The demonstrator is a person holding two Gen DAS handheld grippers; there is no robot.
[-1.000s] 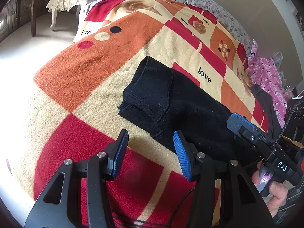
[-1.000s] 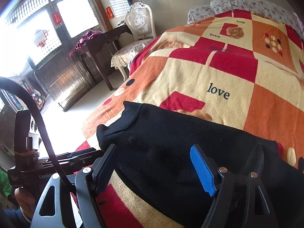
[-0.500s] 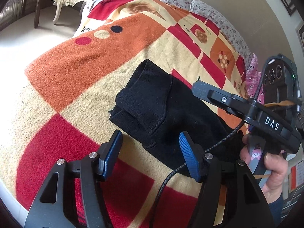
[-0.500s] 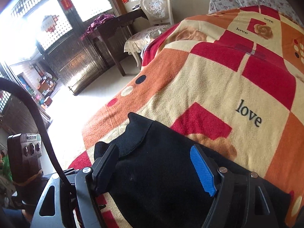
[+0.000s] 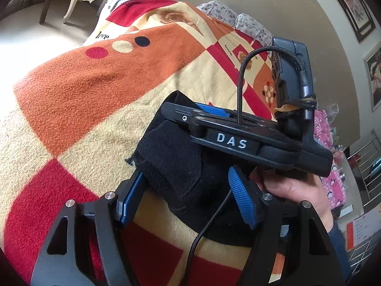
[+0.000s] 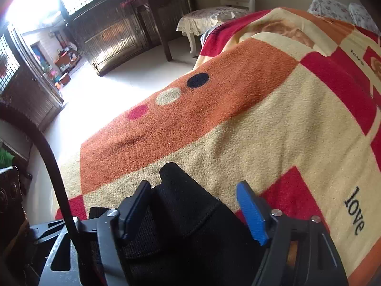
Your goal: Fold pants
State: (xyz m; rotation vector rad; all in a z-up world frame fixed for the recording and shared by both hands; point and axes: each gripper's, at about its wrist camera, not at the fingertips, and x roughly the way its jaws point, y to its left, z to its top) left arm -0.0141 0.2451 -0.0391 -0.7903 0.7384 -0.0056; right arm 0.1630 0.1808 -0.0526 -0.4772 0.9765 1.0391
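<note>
Left claw (image 5: 185, 200): fingers stood well apart, low over the near end of the black pants, one blue pad at the garment's left edge, the other over its right part; nothing was clamped between them.
Right claw (image 6: 194, 211): fingers also spread wide, the dark one on the left, the blue-padded one on the right, with the folded black fabric lying between and beneath them; whether the pads touched the cloth could not be told.
Right claw, seen from the left wrist (image 5: 209, 109): its black body marked "DAS" crossed above the pants, tips pointing left toward the far end of the garment, a cable looping from it.
Right hand (image 5: 295, 190): gripped the handle of that tool at the right of the view.
Pants (image 5: 181, 166): black, folded into a thick bundle, lying on the blanket near the bed's close edge; a ribbed band showed at the far end in the right wrist view (image 6: 181, 205).
Blanket (image 6: 250, 124): fleece in orange, cream and red squares, printed with "love" and three dots.
Chair (image 6: 214, 16): pale, lace-covered seat, on the floor beyond the bed.
</note>
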